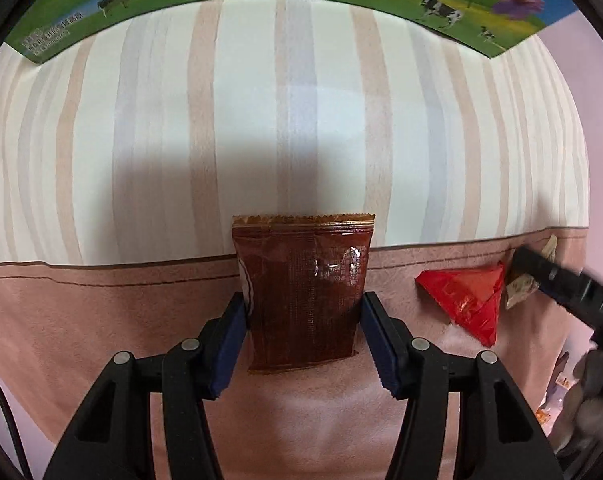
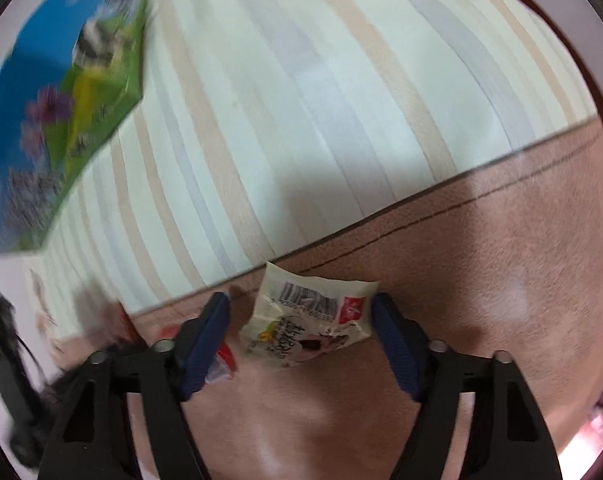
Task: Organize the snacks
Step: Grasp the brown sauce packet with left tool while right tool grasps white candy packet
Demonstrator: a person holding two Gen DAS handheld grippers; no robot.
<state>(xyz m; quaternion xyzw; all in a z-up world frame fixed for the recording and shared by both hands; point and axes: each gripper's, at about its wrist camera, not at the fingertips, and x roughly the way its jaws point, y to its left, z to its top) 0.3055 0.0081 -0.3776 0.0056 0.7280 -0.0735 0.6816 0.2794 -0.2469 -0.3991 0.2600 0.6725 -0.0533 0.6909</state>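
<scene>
Between our left gripper (image 1: 303,312) blue pads sits a dark brown foil snack packet (image 1: 303,300), apparently gripped; our right gripper (image 2: 301,322) brackets a white printed sachet (image 2: 307,318), jaws open. 1 red triangular wrapper (image 1: 467,300) remains; green milk carton box (image 1: 261,0) awaits.

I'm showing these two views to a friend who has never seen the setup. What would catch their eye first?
Probably the dark brown snack packet, dead centre between the left gripper fingers, lying across the seam of the pink cloth. Next, the bright red triangular packet to its right. In the right wrist view, a white snack packet sits between the right gripper fingers, with the colourful milk carton far left.
</scene>
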